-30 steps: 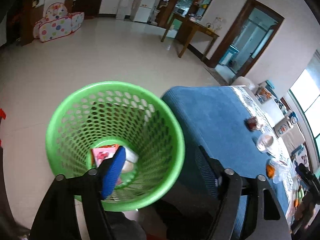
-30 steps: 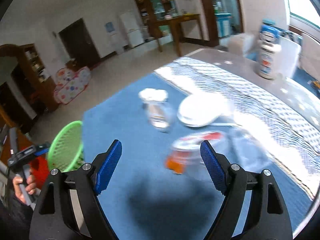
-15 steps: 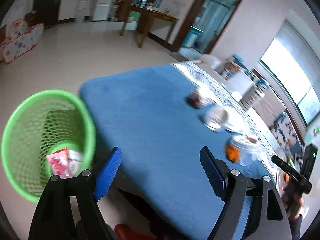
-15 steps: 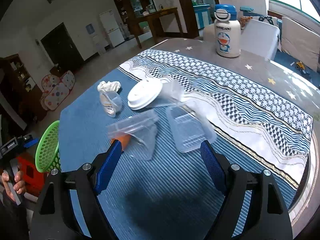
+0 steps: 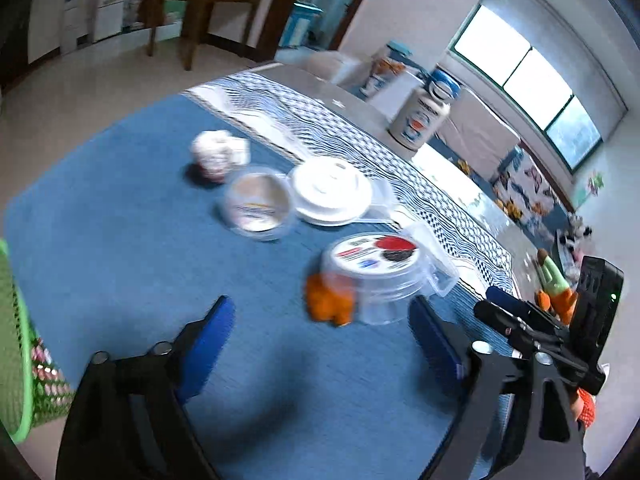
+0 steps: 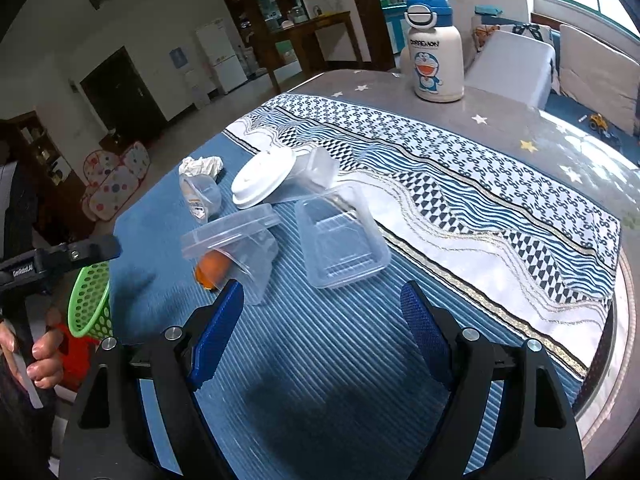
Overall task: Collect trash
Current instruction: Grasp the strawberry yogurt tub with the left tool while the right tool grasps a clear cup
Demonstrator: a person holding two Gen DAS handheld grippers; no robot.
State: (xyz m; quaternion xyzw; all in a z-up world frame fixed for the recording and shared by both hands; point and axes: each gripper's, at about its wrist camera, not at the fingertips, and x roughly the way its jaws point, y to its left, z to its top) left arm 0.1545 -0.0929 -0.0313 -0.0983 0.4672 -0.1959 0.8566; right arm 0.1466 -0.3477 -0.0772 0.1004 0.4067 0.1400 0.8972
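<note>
Bare blue mat (image 6: 328, 360) lies before both tools; the clear tub (image 6: 232, 248) and tray (image 6: 340, 240) crowd beyond.

Left tongs (image 5: 320, 328) agape — above round tub (image 5: 376, 280)

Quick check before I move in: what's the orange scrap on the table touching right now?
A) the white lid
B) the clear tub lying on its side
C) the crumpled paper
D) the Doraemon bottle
B: the orange scrap sits against the tipped clear tub, apart from the others.
</note>
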